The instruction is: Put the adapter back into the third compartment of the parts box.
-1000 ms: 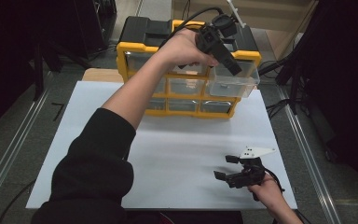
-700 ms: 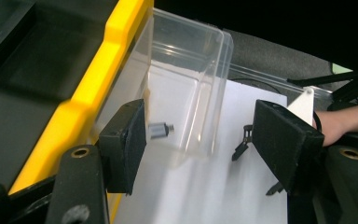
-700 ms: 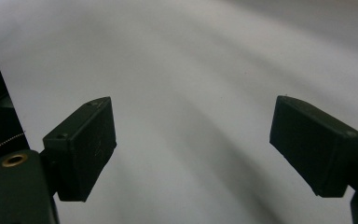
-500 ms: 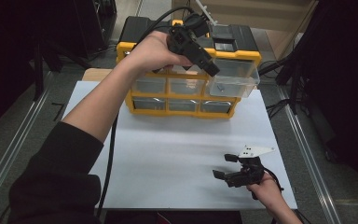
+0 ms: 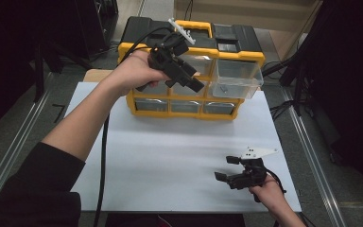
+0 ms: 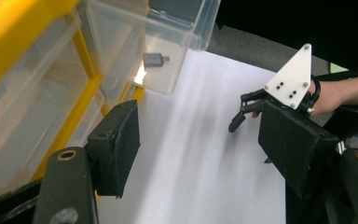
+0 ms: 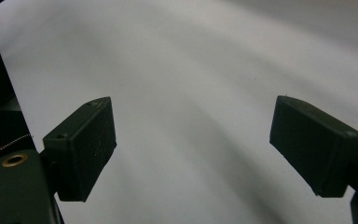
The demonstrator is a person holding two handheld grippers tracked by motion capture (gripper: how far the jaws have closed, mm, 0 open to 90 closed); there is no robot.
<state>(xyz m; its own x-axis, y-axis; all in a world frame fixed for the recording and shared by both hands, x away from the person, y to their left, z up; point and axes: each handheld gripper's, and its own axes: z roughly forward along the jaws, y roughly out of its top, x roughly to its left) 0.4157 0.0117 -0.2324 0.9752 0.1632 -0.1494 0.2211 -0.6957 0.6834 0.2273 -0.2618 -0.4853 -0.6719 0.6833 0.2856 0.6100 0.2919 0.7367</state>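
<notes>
We hold the left gripper [image 5: 196,85] wide open and empty in front of the organizer [image 5: 137,101], beside the pulled-out drawer [image 5: 238,78] with a small part [image 6: 154,59] inside. Our right gripper [image 5: 227,169], also open and empty, rests low over the sheet [image 5: 170,156]. A careless push could jam the drawer askew or tip the part out.
</notes>
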